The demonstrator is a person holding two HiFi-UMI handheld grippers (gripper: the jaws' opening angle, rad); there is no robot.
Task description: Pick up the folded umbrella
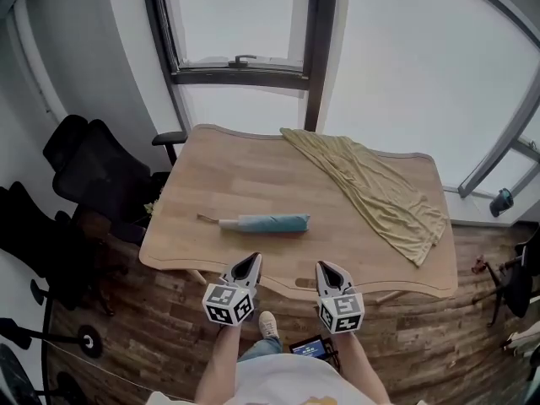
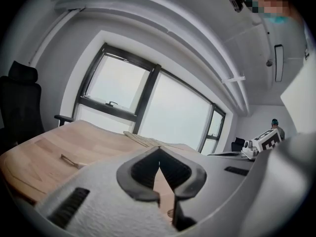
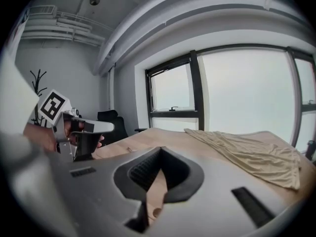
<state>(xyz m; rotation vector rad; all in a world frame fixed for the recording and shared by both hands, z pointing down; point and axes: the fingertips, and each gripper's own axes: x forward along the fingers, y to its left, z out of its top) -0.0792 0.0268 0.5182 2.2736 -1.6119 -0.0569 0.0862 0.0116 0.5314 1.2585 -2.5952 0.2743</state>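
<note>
Head view looks steeply down on a wooden table (image 1: 211,171) whose near edge runs across the lower middle of the frame. The folded umbrella (image 1: 266,223) lies flat on it, lengthwise along that edge and a little in from it, with its thin handle end pointing to frame left. Bare wood lies open all round it. A tan cloth (image 1: 380,188) is draped from the table's far middle to its right corner and stays well apart from the umbrella.

The left gripper (image 1: 251,261) and right gripper (image 1: 326,267) hang side by side just short of the near edge, over the plank floor (image 1: 160,344), and neither touches the table. The left one's tip is near the umbrella's right end. Each gripper's own view shows its jaw tips meeting with nothing gripped; only tabletop shows through the gap behind the tips.

Black office chairs (image 1: 93,171) crowd the left side of the frame beside the table's left edge. A window (image 1: 245,15) stands beyond the far edge.
</note>
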